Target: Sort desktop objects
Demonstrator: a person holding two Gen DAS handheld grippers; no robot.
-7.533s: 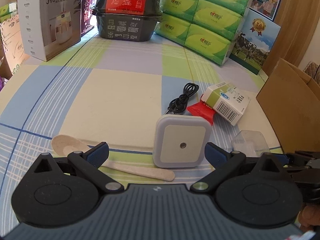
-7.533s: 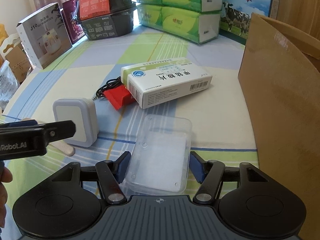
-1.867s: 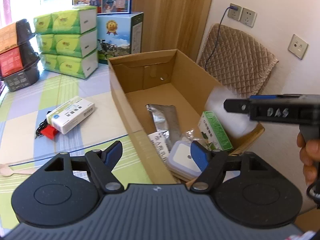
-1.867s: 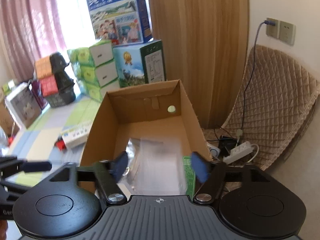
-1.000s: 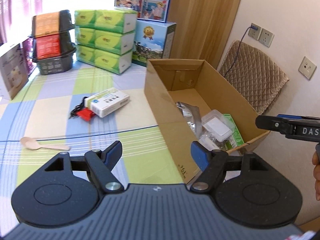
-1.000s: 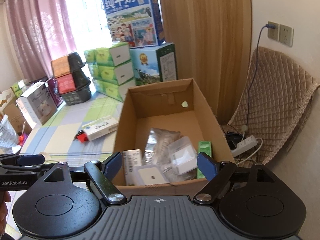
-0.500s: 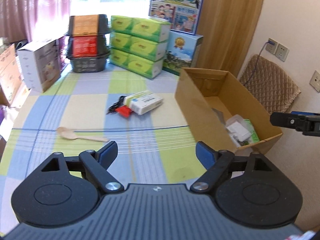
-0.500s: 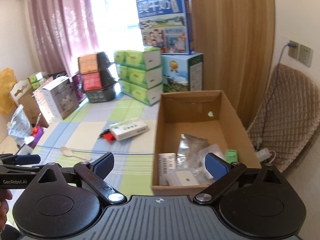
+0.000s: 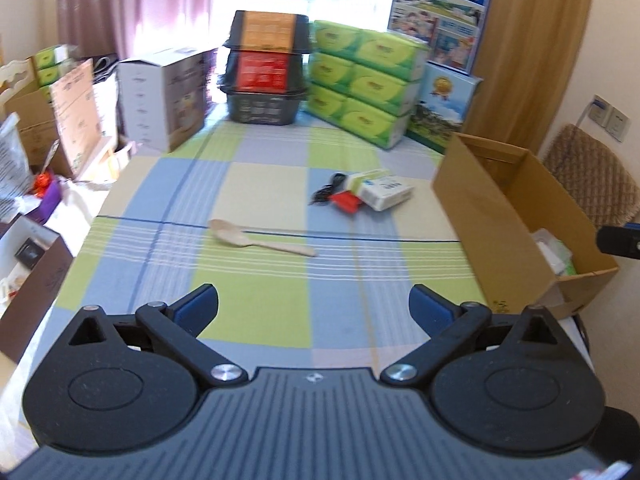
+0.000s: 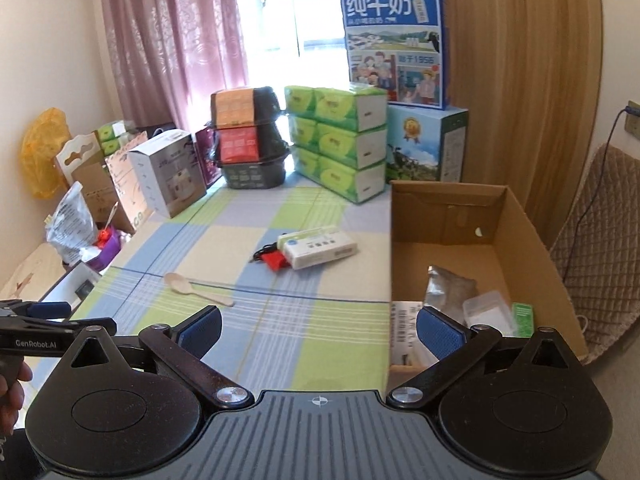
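On the checked tablecloth lie a pale wooden spoon, a white and green medicine box, a red item and a black cable. The open cardboard box at the table's right edge holds a foil pouch, a clear plastic case and other packets. My left gripper is open and empty, high above the near table edge. My right gripper is open and empty, above the box's near corner.
At the far end of the table stand green tissue packs, stacked black food containers, a white humidifier box and milk cartons. A padded chair is right of the box. Clutter and bags lie left of the table.
Both grippers let go of the night light and the clear case in the cardboard box, then pulled up and back. Now the whole table is in view.
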